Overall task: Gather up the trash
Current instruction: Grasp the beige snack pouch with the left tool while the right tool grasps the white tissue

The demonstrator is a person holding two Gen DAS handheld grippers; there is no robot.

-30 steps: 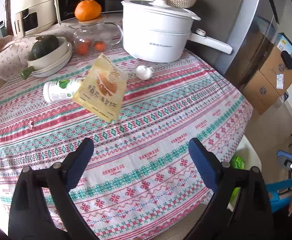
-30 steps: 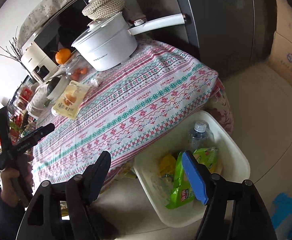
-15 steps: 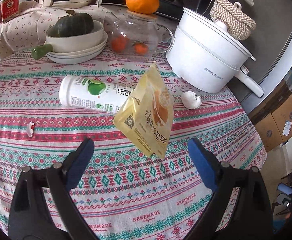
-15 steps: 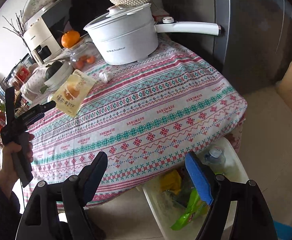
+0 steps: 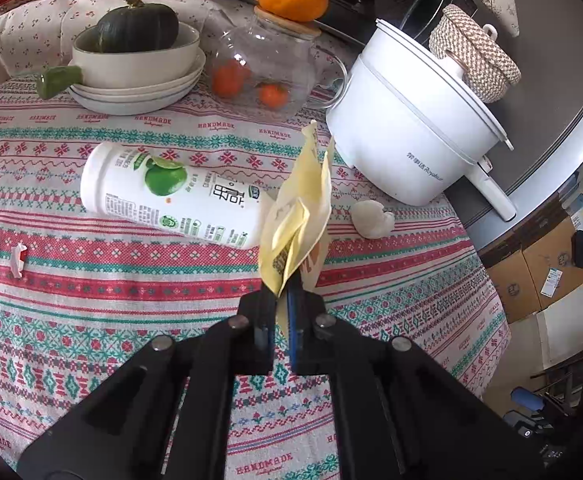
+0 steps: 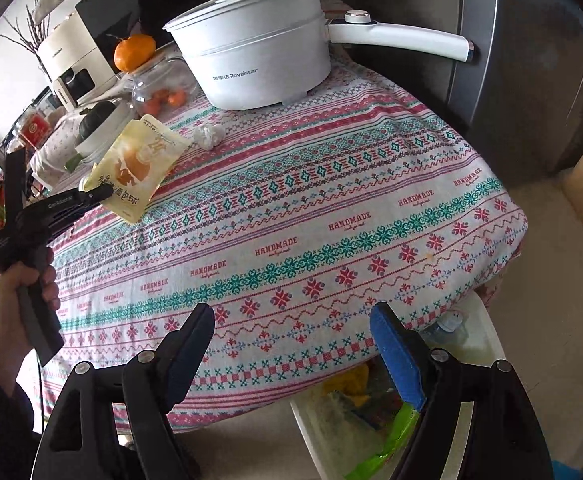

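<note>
Two risks noted: left gripper [image 5: 281, 300], jaws just closed, pinches only the corner of the yellow foil snack pouch [image 5: 299, 208] above the patterned tablecloth [image 5: 131, 280], so it may slip; right gripper [image 6: 291, 344] gapes empty.

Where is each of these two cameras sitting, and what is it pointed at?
Left wrist: on the left gripper, looking down at the table; its jaws, just closed, pinch the yellow snack bag.
Right wrist: on the right gripper, jaws open, facing across the tablecloth with the trash bin below; the person's left hand shows.
Shared: the bag, white pot, crumpled tissue.
</note>
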